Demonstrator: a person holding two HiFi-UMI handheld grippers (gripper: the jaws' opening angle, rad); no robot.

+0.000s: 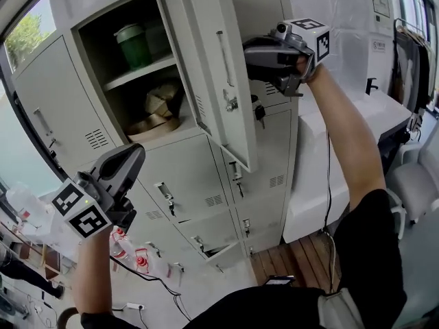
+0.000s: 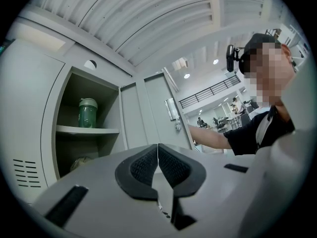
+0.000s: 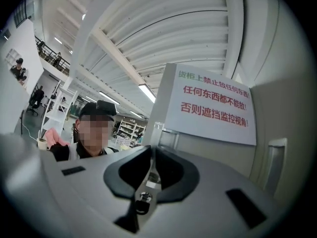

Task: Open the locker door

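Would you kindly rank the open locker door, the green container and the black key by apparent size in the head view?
1. open locker door
2. green container
3. black key, clearly the smallest

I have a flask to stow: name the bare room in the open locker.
Bare: the upper shelf between the green bottle and the open door. Crowded: the lower compartment, where a tan bundle covers most of the floor.
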